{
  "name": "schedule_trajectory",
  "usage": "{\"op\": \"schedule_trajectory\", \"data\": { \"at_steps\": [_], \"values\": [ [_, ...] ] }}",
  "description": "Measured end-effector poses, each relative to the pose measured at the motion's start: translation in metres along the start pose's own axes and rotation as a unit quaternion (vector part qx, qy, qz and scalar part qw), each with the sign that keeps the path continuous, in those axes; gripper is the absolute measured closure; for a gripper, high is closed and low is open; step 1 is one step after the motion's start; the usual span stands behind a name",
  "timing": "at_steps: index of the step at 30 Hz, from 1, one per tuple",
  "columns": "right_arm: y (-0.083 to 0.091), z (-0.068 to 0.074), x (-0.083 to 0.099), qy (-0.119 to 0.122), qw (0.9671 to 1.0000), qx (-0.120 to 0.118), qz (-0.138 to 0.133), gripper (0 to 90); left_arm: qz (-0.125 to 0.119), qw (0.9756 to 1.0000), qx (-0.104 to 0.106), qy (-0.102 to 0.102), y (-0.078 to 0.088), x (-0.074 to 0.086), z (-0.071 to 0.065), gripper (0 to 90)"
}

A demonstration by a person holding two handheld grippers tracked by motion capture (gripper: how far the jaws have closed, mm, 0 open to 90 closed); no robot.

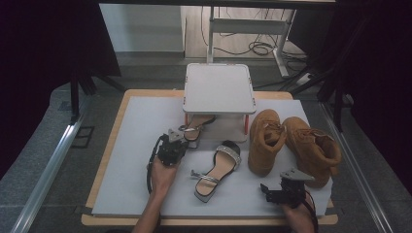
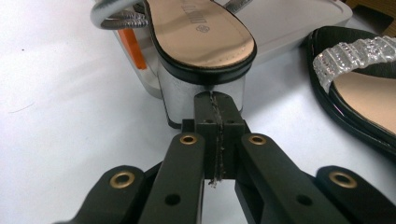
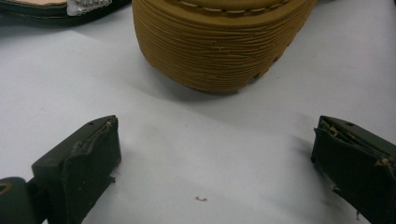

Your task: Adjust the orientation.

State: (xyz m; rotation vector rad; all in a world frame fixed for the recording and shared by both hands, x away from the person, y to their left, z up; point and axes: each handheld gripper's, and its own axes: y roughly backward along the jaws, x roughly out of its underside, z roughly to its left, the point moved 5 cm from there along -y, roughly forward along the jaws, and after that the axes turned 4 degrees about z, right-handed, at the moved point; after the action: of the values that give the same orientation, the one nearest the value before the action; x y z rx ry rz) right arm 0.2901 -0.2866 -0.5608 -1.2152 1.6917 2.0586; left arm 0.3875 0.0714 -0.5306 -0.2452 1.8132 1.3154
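A black sandal with a silver block heel (image 2: 201, 37) lies half under the white stand (image 1: 218, 87). My left gripper (image 2: 215, 100) is shut, pad against pad, with nothing between them. Its tips sit right at that heel; I cannot tell if they touch it. In the high view the left gripper (image 1: 171, 148) is just left of this sandal (image 1: 197, 127). The second sandal (image 1: 216, 170), with a glittery strap, lies on the mat's middle. Two tan boots (image 1: 265, 141) (image 1: 313, 150) lie at the right. My right gripper (image 3: 217, 140) stands open on the mat, facing a boot's ribbed sole (image 3: 219, 46).
The stand has orange legs (image 2: 128, 46) and a flat top. A grey mat (image 1: 136, 145) covers the wooden table. The second sandal (image 2: 359, 84) lies close to the right of the left gripper. Cables and a desk frame (image 1: 252, 29) are beyond the table.
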Motion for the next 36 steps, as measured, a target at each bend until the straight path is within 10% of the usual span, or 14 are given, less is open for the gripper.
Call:
{"op": "schedule_trajectory", "data": {
  "at_steps": [36],
  "values": [
    [0.0, 0.0, 0.0, 0.0, 1.0, 0.0, 0.0, 1.8, 0.004, 0.9997, 0.008, -0.023, -0.044, -0.038, -0.015, 89.7]
  ]
}}
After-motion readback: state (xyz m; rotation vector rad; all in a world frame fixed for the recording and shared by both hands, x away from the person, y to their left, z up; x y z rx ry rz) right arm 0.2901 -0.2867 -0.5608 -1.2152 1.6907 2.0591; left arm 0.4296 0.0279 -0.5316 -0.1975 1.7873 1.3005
